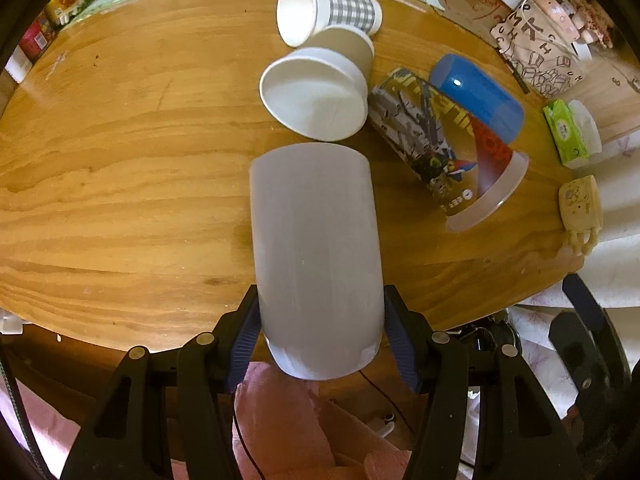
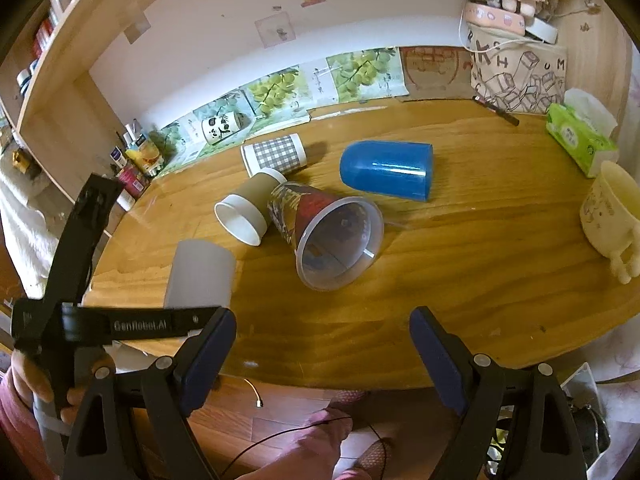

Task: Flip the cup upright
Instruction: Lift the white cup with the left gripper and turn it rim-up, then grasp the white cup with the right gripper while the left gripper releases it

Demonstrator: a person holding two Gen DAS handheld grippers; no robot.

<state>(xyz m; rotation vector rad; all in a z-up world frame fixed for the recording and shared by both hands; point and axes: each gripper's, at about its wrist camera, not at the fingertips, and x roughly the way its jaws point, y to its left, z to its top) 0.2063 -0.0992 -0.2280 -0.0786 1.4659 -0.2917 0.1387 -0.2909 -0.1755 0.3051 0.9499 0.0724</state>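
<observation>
My left gripper (image 1: 322, 336) is shut on a plain white cup (image 1: 316, 248) near its rim end, the closed base pointing away over the wooden table (image 1: 120, 168). The white cup also shows in the right wrist view (image 2: 200, 276), at the table's near left edge with the left gripper's arm across it. My right gripper (image 2: 322, 344) is open and empty above the table's front edge. Lying on their sides are a brown paper cup (image 1: 320, 88), a checked cup (image 1: 328, 10), a printed plastic cup (image 1: 444, 148) and a blue cup (image 1: 480, 96).
A cream mug (image 2: 612, 220) stands at the table's right edge. A green tissue pack (image 2: 580, 140) and a printed cloth bag (image 2: 520, 76) sit at the back right. Small bottles and boxes (image 2: 136, 160) line the back left by the shelf.
</observation>
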